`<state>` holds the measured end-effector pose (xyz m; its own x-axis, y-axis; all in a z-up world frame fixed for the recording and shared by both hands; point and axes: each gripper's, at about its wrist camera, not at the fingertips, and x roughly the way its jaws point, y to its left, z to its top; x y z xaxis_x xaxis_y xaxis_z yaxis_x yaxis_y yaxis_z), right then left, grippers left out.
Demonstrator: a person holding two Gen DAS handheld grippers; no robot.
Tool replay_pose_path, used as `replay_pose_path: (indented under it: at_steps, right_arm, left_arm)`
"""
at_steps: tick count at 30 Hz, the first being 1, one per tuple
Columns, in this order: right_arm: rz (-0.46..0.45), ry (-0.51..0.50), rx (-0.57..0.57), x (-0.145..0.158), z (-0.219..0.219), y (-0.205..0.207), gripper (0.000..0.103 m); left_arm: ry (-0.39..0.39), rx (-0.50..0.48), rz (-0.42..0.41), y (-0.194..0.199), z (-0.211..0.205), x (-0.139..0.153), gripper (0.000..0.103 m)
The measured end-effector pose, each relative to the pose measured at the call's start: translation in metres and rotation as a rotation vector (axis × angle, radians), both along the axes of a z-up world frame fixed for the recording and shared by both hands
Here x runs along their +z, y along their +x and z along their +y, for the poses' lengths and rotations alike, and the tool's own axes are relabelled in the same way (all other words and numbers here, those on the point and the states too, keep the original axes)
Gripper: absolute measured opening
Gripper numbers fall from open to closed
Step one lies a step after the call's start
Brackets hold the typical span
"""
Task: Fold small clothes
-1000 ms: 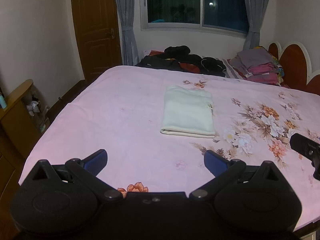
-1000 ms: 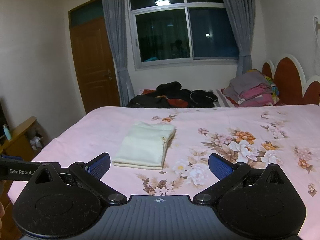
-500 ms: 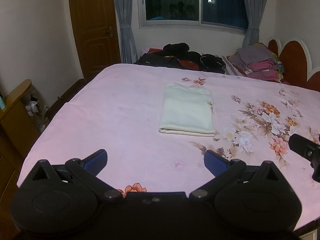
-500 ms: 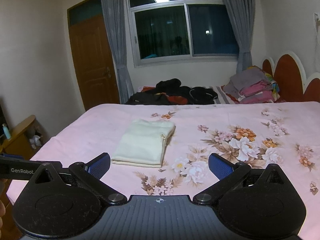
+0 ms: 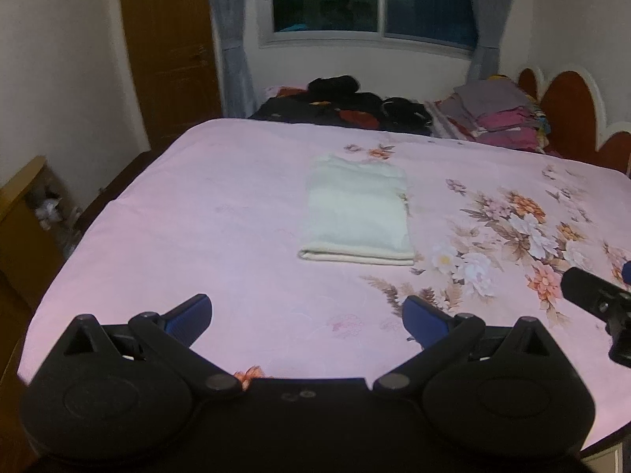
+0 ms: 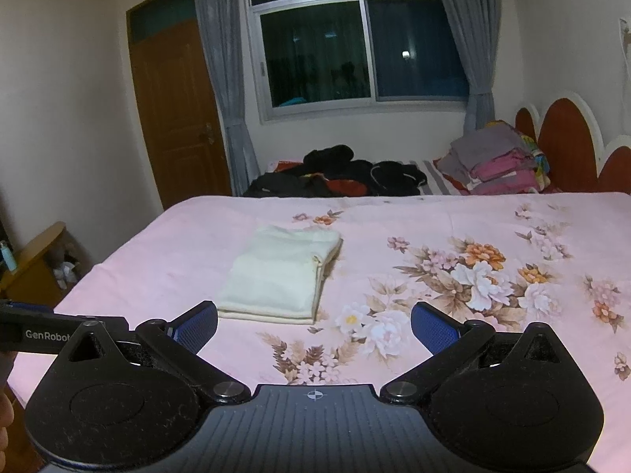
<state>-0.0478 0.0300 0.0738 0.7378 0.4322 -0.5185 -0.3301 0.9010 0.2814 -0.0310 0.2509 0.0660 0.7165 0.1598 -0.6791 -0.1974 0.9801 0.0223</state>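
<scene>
Here the cream folded garment [image 5: 357, 211] lies flat on the pink floral bed [image 5: 197, 205], a neat rectangle with its thick folded edge toward the grippers. The left gripper [image 5: 305, 309] hangs over the near part of the bed, short of the garment, its blue fingers [image 5: 189, 313] spread wide and holding nothing. The right gripper [image 6: 313, 325] hovers likewise, just short of the garment and a little to its right, its fingers [image 6: 434, 331] also released and empty. Beyond the garment, past the bed's far edge, sits a heap of dark clothes [image 6: 339, 173], and to the right of that a stack of folded clothes [image 6: 493, 163] by the headboard [image 6: 568, 134].
</scene>
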Motion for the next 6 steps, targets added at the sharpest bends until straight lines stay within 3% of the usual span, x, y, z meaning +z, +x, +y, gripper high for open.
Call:
replay_pose_path:
  at_steps: [6]
  right_arm:
    - [0.034, -0.019, -0.033, -0.012, -0.004, 0.015, 0.103]
  left_arm:
    - [0.035, -0.019, 0.0, 0.024, -0.002, -0.011, 0.103]
